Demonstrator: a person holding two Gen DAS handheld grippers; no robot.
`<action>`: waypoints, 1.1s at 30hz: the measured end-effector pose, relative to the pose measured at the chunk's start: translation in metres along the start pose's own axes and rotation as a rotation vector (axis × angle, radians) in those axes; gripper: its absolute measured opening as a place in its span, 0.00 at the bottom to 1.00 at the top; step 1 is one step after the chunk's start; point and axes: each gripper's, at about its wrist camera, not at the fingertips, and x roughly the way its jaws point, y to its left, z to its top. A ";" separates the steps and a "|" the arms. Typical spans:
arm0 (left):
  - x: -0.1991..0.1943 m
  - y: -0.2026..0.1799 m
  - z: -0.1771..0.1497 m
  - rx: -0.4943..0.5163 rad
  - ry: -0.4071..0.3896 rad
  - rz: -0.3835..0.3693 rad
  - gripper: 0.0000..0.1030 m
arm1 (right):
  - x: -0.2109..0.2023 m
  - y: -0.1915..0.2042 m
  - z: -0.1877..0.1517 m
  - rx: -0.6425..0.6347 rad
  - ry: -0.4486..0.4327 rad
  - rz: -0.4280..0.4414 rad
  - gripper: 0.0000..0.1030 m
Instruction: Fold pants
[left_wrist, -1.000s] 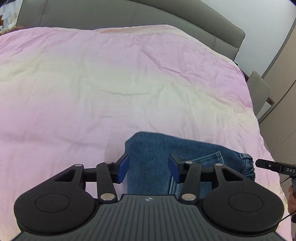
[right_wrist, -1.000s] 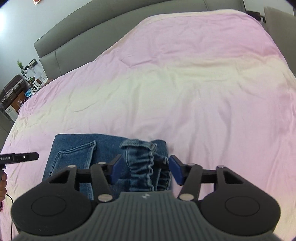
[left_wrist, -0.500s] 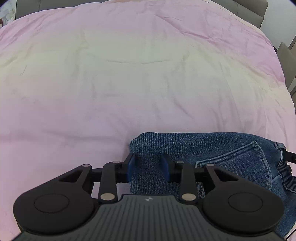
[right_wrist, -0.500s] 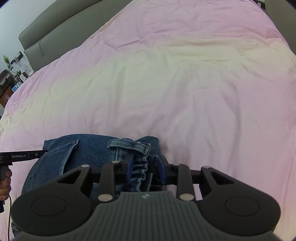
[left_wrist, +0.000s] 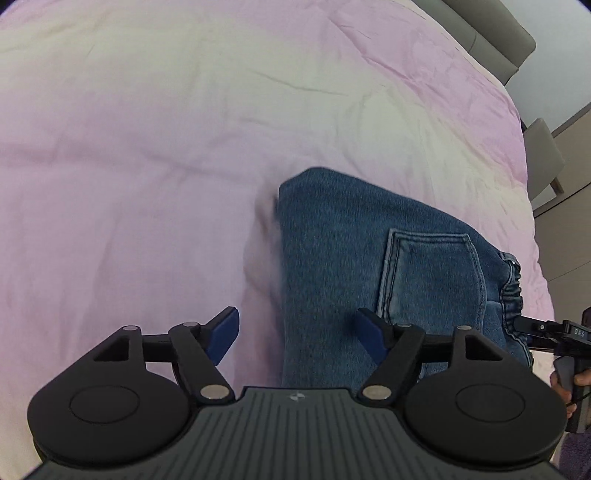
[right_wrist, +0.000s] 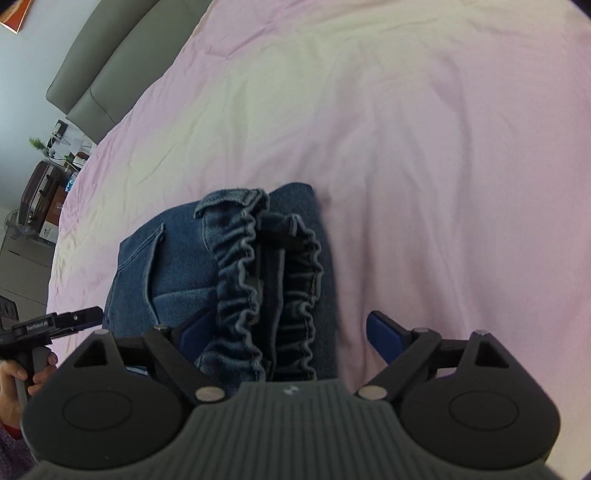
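Note:
Blue denim pants lie folded into a compact bundle on a pink bedspread, back pocket facing up. My left gripper is opening, jaws spread wide over the bundle's left folded edge, and the pads do not press the cloth. In the right wrist view the ruffled elastic waistband of the pants runs between the jaws of my right gripper, which is opening too, its blue pads standing apart from the fabric.
A grey padded headboard lines the bed's far side. A bedside stand with clutter sits beyond the left edge. A grey chair stands past the right side. A hand holds the other gripper's handle.
Both grippers, shut on the denim half a second ago, have spread wide and let go. Both have sunk toward the bed, and the bundle now rests on the bedspread.

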 end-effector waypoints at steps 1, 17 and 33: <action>0.002 0.007 -0.006 -0.037 0.003 -0.030 0.83 | 0.002 -0.005 -0.001 0.030 0.006 0.021 0.83; 0.035 0.037 -0.037 -0.354 -0.016 -0.236 0.54 | 0.039 -0.016 -0.013 0.117 0.043 0.107 0.68; -0.042 0.020 -0.031 -0.214 -0.137 -0.236 0.32 | -0.018 0.088 -0.022 -0.018 -0.048 0.006 0.43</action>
